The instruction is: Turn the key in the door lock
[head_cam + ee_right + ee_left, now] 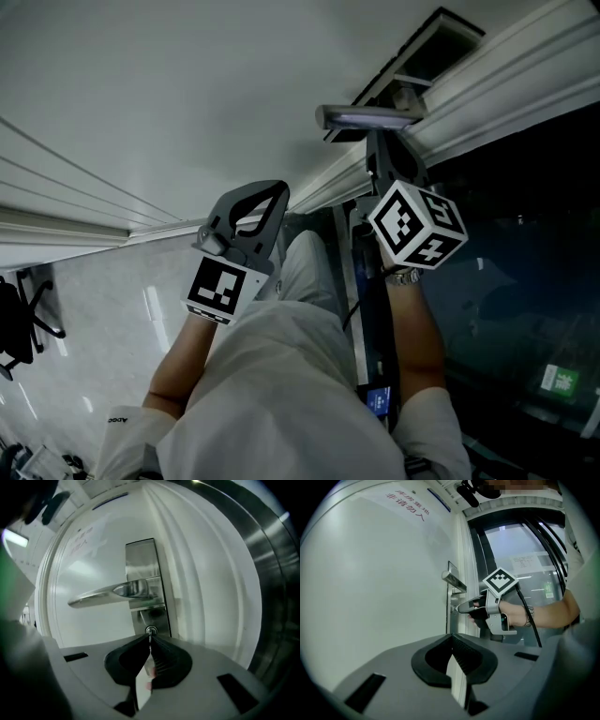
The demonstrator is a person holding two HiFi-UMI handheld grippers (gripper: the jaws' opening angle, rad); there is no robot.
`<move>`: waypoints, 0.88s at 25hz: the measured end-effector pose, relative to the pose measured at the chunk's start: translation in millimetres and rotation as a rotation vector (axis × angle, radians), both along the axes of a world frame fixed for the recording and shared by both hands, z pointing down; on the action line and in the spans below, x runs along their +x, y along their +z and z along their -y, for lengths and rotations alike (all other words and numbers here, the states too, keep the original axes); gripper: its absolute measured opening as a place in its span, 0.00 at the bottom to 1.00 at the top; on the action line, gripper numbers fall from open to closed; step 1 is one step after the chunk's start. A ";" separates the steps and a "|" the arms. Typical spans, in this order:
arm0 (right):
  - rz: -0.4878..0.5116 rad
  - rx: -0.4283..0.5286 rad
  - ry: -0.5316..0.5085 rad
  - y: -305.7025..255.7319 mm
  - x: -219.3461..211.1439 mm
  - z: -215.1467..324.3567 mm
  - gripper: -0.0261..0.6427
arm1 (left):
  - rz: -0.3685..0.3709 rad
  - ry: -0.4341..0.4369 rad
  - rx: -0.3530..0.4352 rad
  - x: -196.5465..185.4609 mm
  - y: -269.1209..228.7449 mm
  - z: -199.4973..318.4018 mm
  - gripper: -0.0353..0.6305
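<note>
The white door (93, 630) carries a steel lock plate (143, 564) with a lever handle (112, 592) and, below it, the lock cylinder (151, 630). My right gripper (150, 641) points straight at the cylinder, its jaws pressed together on the thin key (150, 637) that sticks out of it. From the left gripper view, the right gripper (461, 607) reaches level to the lock under the handle (453, 581). My left gripper (452, 639) hangs back from the door, shut and empty. In the head view, the left gripper (279, 192) is left of the right gripper (378, 171).
A dark glass panel (525, 281) and metal frame (267, 573) border the door on the right. A black cable (530, 623) trails from the right gripper. Red print (407, 503) marks the door's upper part. Pale floor (112, 300) lies to the left.
</note>
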State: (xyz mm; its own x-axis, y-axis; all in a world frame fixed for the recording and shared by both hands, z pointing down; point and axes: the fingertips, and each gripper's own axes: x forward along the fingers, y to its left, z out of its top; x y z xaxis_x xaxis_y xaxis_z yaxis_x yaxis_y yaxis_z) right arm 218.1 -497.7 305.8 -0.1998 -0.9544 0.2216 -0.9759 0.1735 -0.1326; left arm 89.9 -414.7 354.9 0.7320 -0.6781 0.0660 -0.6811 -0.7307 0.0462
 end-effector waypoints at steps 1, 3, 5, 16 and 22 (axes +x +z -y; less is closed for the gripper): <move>0.079 -0.011 -0.001 0.5 1.0 0.3 0.05 | 0.001 0.000 0.001 0.5 0.1 0.2 0.06; 0.233 -0.033 -0.003 2.0 3.0 0.8 0.05 | 0.003 0.000 0.001 1.5 0.5 0.4 0.06; 0.367 -0.049 -0.005 2.7 3.9 0.7 0.05 | 0.005 0.001 0.002 2.2 0.9 0.2 0.06; 0.927 -0.154 -0.047 5.2 6.3 2.3 0.05 | 0.002 -0.001 0.004 2.8 -0.1 -0.3 0.06; 0.494 -0.083 -0.158 -0.2 0.4 -9.6 0.19 | 0.006 0.008 0.006 4.7 -0.3 -0.8 0.06</move>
